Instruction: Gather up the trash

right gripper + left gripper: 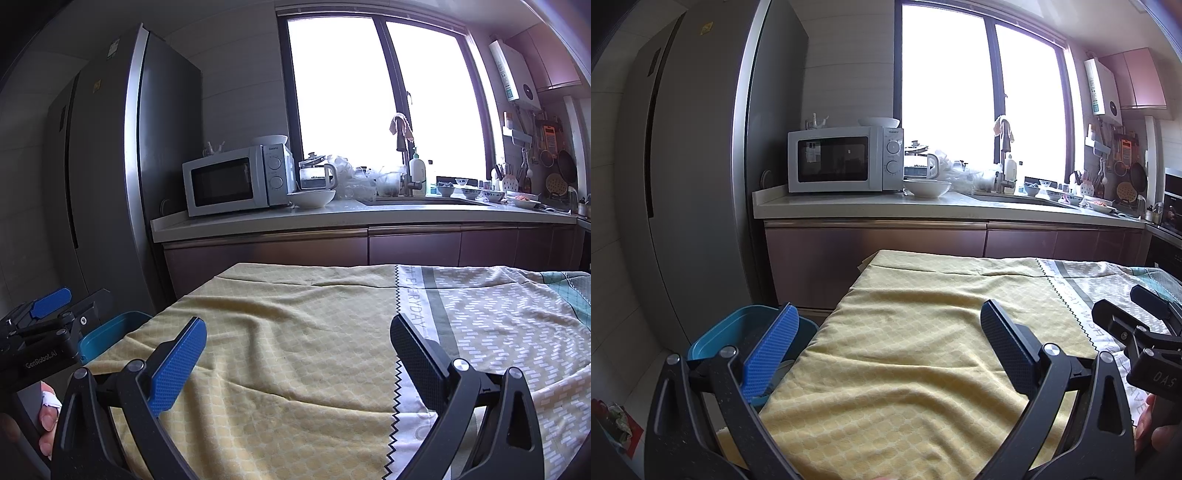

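**Table before the counter, bin at its left edge**

A cloth [295, 332] covers the table. A bin [746, 332] stands off the table's left edge, lower than its top. Behind the table's far edge runs a counter [369, 218]. At the counter's left end sits a microwave [236, 181], a bowl [312, 197] just right of it, then the sink [424, 201]. A fridge [110, 166] stands left of the counter.

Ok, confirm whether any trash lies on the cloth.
No, the cloth between the open right gripper fingers lies bare in this view.
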`<state>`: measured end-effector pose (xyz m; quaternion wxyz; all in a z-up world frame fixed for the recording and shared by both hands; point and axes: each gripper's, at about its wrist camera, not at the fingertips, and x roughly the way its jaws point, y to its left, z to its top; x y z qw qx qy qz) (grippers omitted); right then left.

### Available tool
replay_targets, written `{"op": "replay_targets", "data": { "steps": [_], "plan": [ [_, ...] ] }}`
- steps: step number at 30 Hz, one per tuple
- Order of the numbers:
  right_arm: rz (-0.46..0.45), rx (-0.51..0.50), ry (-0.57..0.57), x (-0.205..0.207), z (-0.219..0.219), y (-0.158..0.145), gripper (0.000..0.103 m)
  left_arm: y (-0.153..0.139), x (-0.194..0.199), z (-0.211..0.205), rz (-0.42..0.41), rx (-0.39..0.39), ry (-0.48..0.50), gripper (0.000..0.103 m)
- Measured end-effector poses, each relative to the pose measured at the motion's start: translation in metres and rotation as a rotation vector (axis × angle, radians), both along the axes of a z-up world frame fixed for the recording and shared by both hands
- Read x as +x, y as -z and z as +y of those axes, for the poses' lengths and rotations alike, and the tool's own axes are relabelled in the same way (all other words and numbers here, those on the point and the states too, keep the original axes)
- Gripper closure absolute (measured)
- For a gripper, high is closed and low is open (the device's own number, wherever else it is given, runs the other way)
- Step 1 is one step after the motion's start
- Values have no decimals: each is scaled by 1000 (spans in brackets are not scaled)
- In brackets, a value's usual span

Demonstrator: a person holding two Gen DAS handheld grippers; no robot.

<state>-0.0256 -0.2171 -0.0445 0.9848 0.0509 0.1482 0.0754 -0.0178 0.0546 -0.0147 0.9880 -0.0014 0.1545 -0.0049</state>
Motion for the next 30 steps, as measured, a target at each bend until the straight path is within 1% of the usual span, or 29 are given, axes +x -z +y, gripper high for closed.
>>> {"op": "replay_targets", "data": {
  "steps": [30],
  "plan": [
    [-4,5,21,-5,0,-2,7,3,0,-1,2,5,-3,6]
  ]
}}
